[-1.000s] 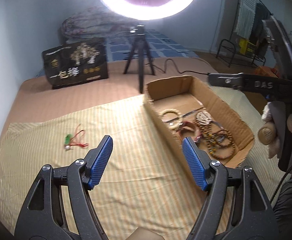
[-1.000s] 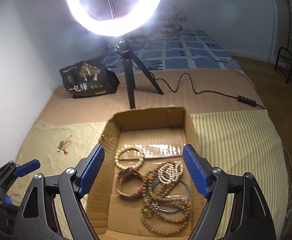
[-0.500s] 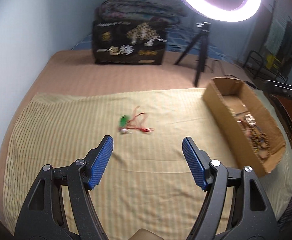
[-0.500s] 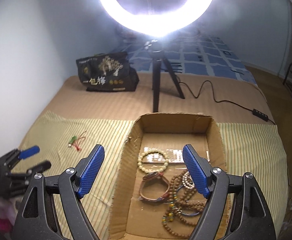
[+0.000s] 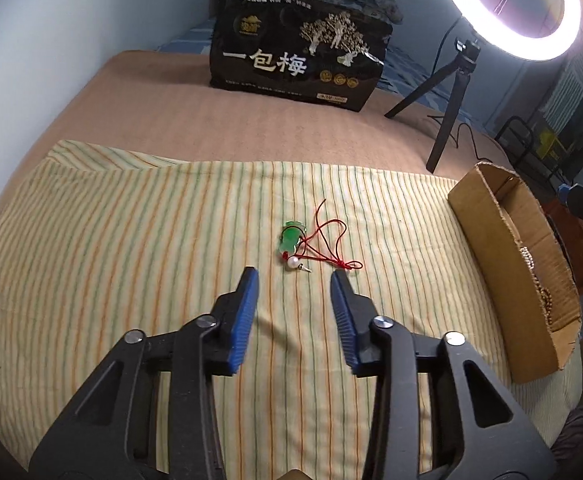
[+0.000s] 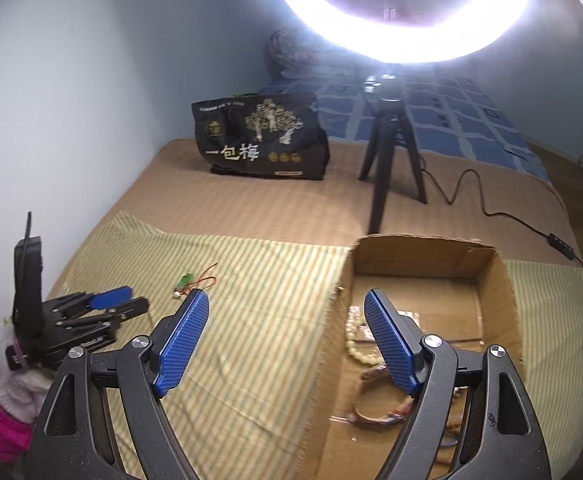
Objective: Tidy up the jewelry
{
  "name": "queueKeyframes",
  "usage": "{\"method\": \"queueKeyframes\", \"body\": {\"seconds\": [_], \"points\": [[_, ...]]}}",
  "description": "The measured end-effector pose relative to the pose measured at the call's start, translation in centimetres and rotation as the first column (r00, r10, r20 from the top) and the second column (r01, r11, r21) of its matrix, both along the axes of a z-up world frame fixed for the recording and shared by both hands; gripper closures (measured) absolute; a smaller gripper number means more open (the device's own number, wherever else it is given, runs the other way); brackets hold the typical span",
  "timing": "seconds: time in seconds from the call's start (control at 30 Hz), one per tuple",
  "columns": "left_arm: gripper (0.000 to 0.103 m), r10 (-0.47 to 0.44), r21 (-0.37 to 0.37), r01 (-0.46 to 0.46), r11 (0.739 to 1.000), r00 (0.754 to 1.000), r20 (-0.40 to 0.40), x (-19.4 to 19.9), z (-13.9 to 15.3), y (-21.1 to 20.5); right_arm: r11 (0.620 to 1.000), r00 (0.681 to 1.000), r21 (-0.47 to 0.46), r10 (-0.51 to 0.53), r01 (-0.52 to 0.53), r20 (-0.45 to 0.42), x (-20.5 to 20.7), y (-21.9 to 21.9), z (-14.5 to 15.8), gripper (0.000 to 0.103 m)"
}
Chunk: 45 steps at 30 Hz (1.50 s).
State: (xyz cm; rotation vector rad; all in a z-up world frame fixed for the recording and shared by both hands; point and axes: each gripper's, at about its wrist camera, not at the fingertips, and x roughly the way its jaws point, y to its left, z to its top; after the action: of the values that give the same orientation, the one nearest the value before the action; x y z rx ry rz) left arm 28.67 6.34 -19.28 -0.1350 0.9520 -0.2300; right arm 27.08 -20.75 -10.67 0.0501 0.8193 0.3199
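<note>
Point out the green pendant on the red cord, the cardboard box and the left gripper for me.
green pendant (image 5: 290,237): left wrist view, on the green stone's middle.
cardboard box (image 5: 491,232): left wrist view, on its near outer side wall.
left gripper (image 5: 294,280): left wrist view, midway between the blue fingertips, jaws closing with nothing between them.

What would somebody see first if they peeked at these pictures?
Probably the glowing ring light on its tripod behind the cardboard box of bead bracelets. Next, the green pendant on a red cord, alone on the striped cloth, just ahead of the closing left hand-held gripper.
</note>
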Motion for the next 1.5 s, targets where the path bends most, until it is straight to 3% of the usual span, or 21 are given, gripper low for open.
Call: {"method": "queueKeyframes", "body": {"seconds": [0.13, 0.27, 0.4, 0.57, 0.77, 1.27, 1.5], "points": [[0.073, -0.010, -0.002, 0.010, 1.000, 1.000, -0.007, 1.1, -1.0, -0.6, 1.000, 1.000, 0.021, 0.012, -0.011, -0.027, 0.9, 1.5, -0.7, 0.025], [0.079, 0.000, -0.005, 0.000, 1.000, 1.000, -0.017, 2.1, -1.9, -0.9, 0.999, 0.998, 0.034, 0.034, -0.032, -0.053, 1.7, 3.2, -1.5, 0.037], [0.080, -0.003, 0.012, 0.003, 1.000, 1.000, -0.020, 2.5, -2.8, -1.2, 0.998, 0.996, 0.047, 0.051, -0.048, -0.076, 2.6, 4.3, -2.1, 0.047], [0.084, 0.003, 0.017, -0.003, 1.000, 1.000, -0.019, 2.8, -3.3, -1.0, 0.997, 0.994, 0.051, 0.065, -0.061, -0.087, 3.4, 5.8, -2.7, 0.047], [0.092, -0.003, 0.042, 0.003, 0.999, 1.000, -0.003, 2.9, -3.6, -1.1, 0.996, 0.990, 0.052, 0.073, -0.068, -0.117, 4.2, 7.0, -4.2, 0.055], [0.098, -0.004, 0.072, 0.004, 0.997, 1.000, 0.009, 1.4, -3.4, 1.1, 0.994, 0.974, 0.030, 0.112, -0.108, -0.196, 6.4, 10.3, -8.6, 0.061], [0.098, -0.042, -0.019, 0.042, 0.999, 0.999, 0.030, 0.7, -2.7, 1.5, 0.989, 0.966, 0.005, 0.145, -0.147, -0.215, 7.1, 12.5, -10.5, 0.061]]}}
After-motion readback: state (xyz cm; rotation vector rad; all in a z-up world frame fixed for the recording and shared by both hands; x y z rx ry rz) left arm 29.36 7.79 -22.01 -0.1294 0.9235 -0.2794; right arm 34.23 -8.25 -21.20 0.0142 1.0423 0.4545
